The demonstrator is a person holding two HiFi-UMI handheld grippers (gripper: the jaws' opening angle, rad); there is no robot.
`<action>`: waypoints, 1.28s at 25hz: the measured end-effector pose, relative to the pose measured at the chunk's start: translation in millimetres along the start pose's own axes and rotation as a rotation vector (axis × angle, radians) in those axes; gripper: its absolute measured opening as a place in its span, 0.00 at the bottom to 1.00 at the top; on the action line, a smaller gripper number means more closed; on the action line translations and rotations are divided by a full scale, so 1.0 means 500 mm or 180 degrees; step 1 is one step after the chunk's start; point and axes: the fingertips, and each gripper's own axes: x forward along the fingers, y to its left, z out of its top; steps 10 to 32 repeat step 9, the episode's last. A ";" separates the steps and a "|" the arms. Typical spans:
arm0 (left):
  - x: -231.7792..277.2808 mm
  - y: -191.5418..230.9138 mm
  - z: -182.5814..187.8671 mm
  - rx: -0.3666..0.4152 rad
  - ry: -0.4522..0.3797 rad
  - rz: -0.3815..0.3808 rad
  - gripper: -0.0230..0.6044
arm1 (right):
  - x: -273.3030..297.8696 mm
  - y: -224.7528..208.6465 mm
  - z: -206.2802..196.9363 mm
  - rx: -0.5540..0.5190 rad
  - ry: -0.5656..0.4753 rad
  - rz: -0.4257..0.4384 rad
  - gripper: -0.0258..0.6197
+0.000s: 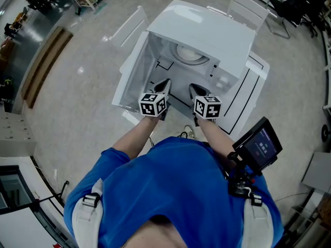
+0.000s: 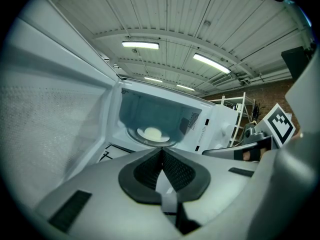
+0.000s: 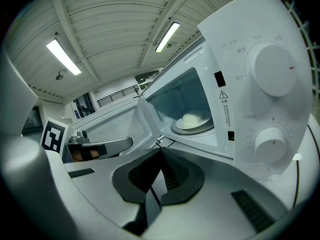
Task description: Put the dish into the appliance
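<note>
Head view showed the white microwave (image 1: 217, 40) with its door (image 1: 133, 68) swung wide open. The dish (image 2: 164, 137) was already inside, down on the bottom of the microwave, with something pale and round (image 2: 152, 132) on it. The left gripper (image 2: 161, 153) was squeezed shut with nothing in it. The right gripper (image 3: 160, 153) was shut too, and it held nothing. Both hung side by side just in front of the open microwave, not touching the dish. So I think the main job was done, because the dish was in its place. What looked left was to push the door closed, if that was wanted, since it was not yet shut
</note>
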 end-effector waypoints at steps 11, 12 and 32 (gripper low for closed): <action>0.002 -0.004 0.001 0.0001 -0.0006 -0.0009 0.05 | -0.002 -0.004 0.000 0.0013 -0.0010 -0.0004 0.04; 0.002 -0.004 0.001 0.0001 -0.0006 -0.0009 0.05 | -0.002 -0.004 0.000 0.0013 -0.0010 -0.0004 0.04; 0.002 -0.004 0.001 0.0001 -0.0006 -0.0009 0.05 | -0.002 -0.004 0.000 0.0013 -0.0010 -0.0004 0.04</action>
